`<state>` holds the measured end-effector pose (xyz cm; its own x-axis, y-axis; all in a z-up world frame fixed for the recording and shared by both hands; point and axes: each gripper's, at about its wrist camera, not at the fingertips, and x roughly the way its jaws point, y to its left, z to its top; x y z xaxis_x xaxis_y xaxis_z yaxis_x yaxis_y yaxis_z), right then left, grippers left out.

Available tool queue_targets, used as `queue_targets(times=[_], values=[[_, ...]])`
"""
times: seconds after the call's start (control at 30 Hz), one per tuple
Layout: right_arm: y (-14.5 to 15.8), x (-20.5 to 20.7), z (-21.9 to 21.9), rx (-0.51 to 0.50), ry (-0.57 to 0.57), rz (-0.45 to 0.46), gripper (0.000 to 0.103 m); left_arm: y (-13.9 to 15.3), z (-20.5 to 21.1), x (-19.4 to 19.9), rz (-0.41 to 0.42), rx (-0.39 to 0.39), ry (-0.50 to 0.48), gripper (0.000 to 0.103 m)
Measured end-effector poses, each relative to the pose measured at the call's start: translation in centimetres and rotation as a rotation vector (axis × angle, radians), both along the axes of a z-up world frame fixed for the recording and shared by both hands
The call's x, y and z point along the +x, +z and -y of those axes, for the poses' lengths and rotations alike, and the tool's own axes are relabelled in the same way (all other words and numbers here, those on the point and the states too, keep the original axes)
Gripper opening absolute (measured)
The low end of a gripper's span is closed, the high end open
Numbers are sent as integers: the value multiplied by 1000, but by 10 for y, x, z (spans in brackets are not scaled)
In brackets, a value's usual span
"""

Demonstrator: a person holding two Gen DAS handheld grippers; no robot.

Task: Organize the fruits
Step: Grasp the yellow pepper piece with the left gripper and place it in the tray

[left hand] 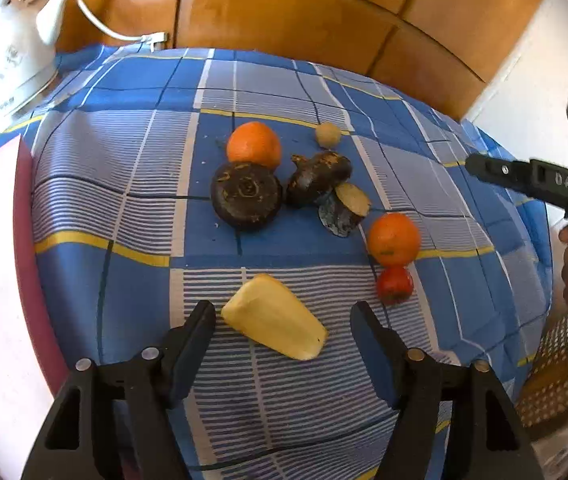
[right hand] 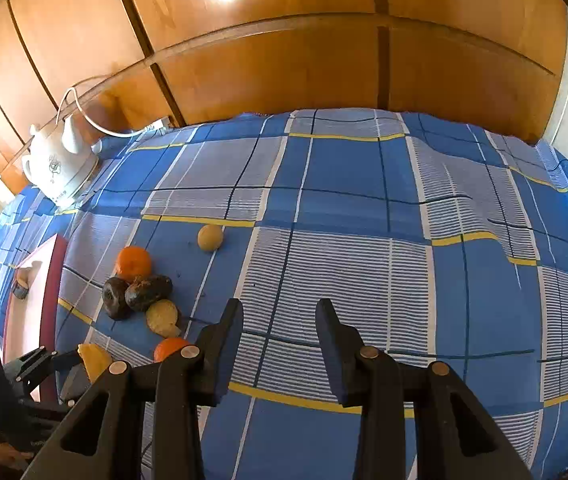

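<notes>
In the left wrist view my left gripper [left hand: 283,314] is open, its fingers on either side of a yellow wedge-shaped fruit [left hand: 274,318] lying on the blue checked cloth [left hand: 124,300]. Beyond it lie two oranges [left hand: 254,145] [left hand: 393,239], a small red fruit [left hand: 394,285], two dark fruits [left hand: 246,195] [left hand: 317,178], a cut half [left hand: 344,210] and a small tan ball [left hand: 328,135]. My right gripper [right hand: 279,316] is open and empty over bare cloth, to the right of the pile [right hand: 140,292]. It shows at the right edge of the left view [left hand: 544,182].
A white electric kettle [left hand: 10,76] with its cord stands at the back left; it also shows in the right wrist view [right hand: 60,166]. A pink tray with a maroon rim [left hand: 24,260] lies at the left. Wooden cupboard doors [right hand: 284,60] stand behind the table.
</notes>
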<state>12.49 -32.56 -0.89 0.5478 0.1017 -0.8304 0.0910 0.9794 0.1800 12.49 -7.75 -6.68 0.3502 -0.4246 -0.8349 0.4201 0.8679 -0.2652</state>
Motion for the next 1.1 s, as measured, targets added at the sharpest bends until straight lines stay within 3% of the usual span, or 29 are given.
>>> queue_targets(times=[0.03,0.07,0.17,0.3,0.4,0.47,0.7,0.87,1.1], values=[[-1,0,-1,2,5,-2,38,0,1,-2,12,24,0,60],[-1,0,-2,5,15,-5,38,0,2,-3,22,44,-8,46],[-5,2,-9,71,86,-31,38,0,0,-6,32,46,-15,46],[-14,0,-43,179,327,-101,38,0,-3,-9,41,30,-5,46],[-22,-8,-74,157,479,-158,38,2,-6,-10,42,9,13,46],[-28,-11,-85,154,521,-189,38,3,-9,-12,45,-4,19,45],[-50,-3,-91,186,494,-266,39,24,-25,-21,85,-78,38,45],[-60,-2,-95,140,461,-289,42,48,-58,-30,138,-135,94,45],[-64,-1,-101,184,440,-287,42,68,-122,-27,218,-114,214,46]])
